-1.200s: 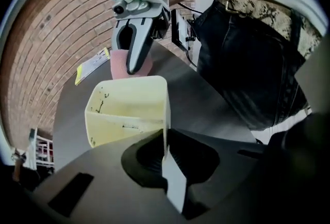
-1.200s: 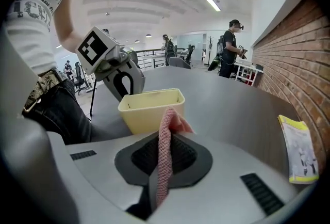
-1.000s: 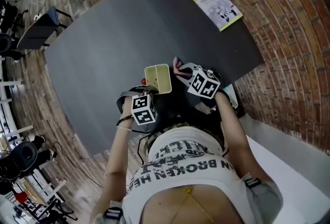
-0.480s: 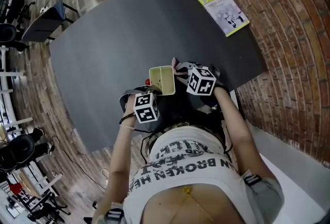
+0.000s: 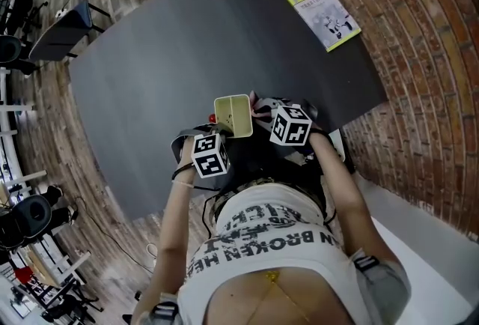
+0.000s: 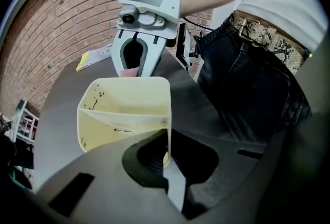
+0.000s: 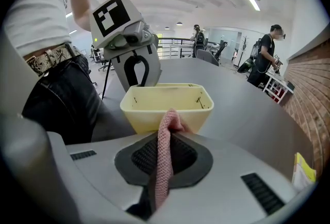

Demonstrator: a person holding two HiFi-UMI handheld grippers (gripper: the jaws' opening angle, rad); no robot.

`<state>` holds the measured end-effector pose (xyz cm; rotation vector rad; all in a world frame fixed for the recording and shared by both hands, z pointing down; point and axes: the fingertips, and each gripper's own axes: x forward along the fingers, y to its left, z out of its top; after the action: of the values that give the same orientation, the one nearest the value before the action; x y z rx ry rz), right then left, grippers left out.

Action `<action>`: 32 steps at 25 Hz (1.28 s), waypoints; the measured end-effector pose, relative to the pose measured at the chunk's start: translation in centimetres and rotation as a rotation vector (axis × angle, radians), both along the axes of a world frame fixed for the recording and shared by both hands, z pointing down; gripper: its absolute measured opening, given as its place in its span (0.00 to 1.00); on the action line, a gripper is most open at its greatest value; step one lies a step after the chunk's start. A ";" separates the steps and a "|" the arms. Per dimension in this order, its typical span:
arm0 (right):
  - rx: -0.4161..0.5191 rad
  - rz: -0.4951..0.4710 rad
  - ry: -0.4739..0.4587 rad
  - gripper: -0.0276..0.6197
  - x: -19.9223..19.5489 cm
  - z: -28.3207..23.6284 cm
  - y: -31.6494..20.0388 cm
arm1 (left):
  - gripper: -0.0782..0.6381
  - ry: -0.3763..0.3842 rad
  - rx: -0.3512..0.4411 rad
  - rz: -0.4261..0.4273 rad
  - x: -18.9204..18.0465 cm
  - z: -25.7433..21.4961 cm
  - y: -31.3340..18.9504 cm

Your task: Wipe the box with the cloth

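A pale yellow open box [image 5: 233,114] stands on the dark table [image 5: 172,46] near its front edge. Its inside [image 6: 118,109] shows dark specks and marks. My left gripper [image 6: 166,153] is shut on the box's near wall [image 6: 166,130]. My right gripper [image 7: 166,130] is shut on a pink cloth [image 7: 164,158], whose folded tip sits just in front of the box's outer wall [image 7: 167,114]; whether it touches I cannot tell. In the head view the right gripper [image 5: 263,115] sits at the box's right side and the left gripper [image 5: 217,138] at its near left.
A yellow-edged booklet [image 5: 323,14] lies at the table's far right corner. A brick wall [image 5: 419,39] runs along the right. The person's body [image 5: 277,241] stands close against the table's near edge. People and office furniture [image 7: 265,60] are far across the room.
The right gripper with the pink cloth has moved in closer to the box's right side and a little lower, rolling its wrist. The left gripper and box have stayed put.
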<state>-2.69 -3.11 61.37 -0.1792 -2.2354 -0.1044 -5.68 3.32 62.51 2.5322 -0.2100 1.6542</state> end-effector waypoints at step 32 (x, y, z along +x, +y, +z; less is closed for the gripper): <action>-0.072 0.141 -0.030 0.07 1.2 0.3 5.1 | 0.13 0.011 -0.002 -0.122 0.8 0.3 -0.5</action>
<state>-1.45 1.95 61.65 -0.0592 -2.2760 0.0498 -4.85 2.84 62.81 2.4729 -0.3546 1.5936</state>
